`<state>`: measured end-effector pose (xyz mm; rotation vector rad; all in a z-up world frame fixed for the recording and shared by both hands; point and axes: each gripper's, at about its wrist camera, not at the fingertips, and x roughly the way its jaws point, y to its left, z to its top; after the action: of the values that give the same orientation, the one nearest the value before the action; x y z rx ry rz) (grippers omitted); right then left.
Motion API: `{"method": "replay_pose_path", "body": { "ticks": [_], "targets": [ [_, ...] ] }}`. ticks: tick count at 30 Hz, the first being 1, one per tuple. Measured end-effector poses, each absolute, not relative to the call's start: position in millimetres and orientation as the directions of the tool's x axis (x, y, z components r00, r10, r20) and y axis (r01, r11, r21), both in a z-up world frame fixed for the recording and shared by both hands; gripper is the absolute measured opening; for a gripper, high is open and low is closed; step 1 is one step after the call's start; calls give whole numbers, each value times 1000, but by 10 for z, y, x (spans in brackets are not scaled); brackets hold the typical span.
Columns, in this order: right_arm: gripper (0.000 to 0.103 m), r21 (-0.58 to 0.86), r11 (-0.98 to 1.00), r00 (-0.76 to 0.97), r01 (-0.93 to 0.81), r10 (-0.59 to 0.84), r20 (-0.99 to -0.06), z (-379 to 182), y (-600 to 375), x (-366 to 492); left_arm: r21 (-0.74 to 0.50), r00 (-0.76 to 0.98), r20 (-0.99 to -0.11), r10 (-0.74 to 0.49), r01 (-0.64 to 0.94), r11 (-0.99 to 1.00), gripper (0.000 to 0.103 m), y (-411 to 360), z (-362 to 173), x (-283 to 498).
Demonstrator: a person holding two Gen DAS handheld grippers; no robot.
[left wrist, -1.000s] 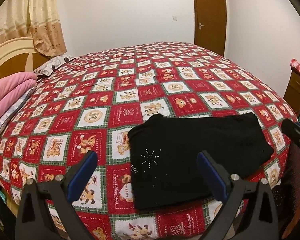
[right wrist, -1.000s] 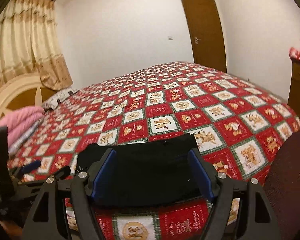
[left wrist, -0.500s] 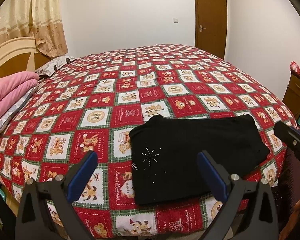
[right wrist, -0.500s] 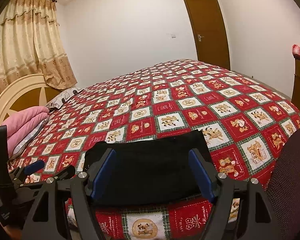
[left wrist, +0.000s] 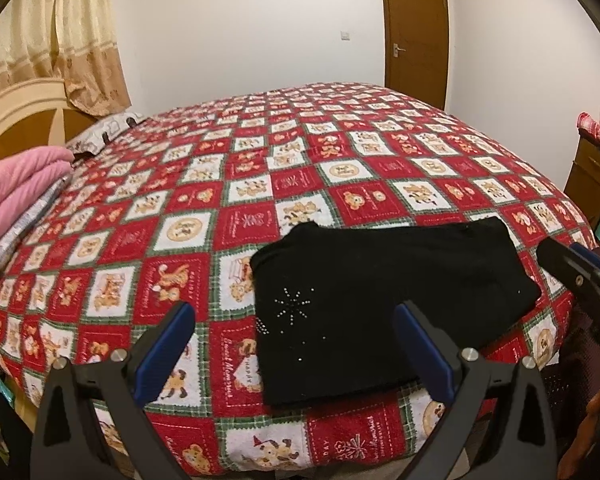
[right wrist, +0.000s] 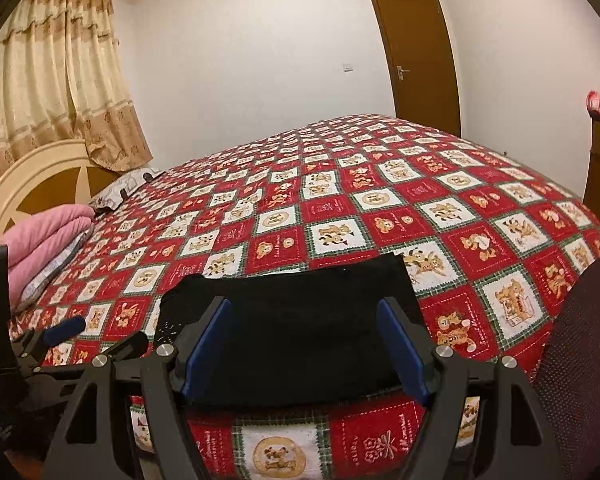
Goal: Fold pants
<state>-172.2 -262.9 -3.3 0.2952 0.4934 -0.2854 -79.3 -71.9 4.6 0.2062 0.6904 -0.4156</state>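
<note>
Black pants [left wrist: 380,304] lie folded into a flat rectangle near the front edge of the bed, a small rhinestone star on their left part. My left gripper [left wrist: 296,324] hovers open above the bed's front edge, left of the pants' middle, holding nothing. My right gripper [right wrist: 304,316] stands open in front of the pants [right wrist: 300,320], nothing between its blue pads. In the left wrist view, the right gripper's dark finger [left wrist: 576,276] pokes in at the right. At the lower left of the right wrist view is the left gripper [right wrist: 68,330].
A red and white patchwork quilt [left wrist: 260,184] covers the bed. Folded pink bedding [left wrist: 16,188] and a pillow [left wrist: 100,136] lie at the headboard end on the left. A wooden dresser [left wrist: 592,176] stands at the right, a dark chair back [right wrist: 580,360] at the near right, a door [left wrist: 416,36] beyond.
Both grippers have drawn back slightly from the pants and tilted up a little, so more wall shows. The pants lie unmoved and both grippers stay open.
</note>
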Motion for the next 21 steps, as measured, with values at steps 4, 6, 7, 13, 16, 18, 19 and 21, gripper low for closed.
{"method": "replay_pose_path", "body": {
  "ticks": [4, 6, 7, 13, 16, 18, 19, 21],
  "targets": [
    [77, 231, 900, 811, 369, -191, -554, -279, -2981, -1632, 6, 654, -679, -333, 458, 889, 102, -721, -109, -598],
    [77, 288, 871, 797, 397, -172, -578, -447, -3231, -1614, -29, 629, -696, -347, 458, 889, 102, -703, -221, -468],
    [77, 309, 859, 793, 408, -165, -587, -495, -3308, -1600, -48, 611, -711, -350, 454, 890, 102, -698, -318, -362],
    [77, 389, 799, 765, 458, -131, -631, -804, -3733, -1340, -229, 440, -803, -403, 397, 889, 102, -644, -691, 32],
    [77, 452, 760, 746, 467, -63, -663, -1005, -3849, -1215, -248, 442, -788, -428, 407, 879, 102, -641, -687, 21],
    [77, 472, 752, 767, 460, -68, -638, -1038, -3823, -1264, -235, 441, -794, -419, 414, 880, 102, -679, -690, 8],
    [77, 460, 763, 760, 454, -63, -647, -1042, -3794, -1256, -236, 440, -796, -417, 408, 882, 103, -682, -706, 17],
    [77, 410, 799, 738, 441, -62, -672, -1042, -3695, -1226, -243, 442, -792, -422, 405, 881, 103, -687, -724, 2]
  ]
}}
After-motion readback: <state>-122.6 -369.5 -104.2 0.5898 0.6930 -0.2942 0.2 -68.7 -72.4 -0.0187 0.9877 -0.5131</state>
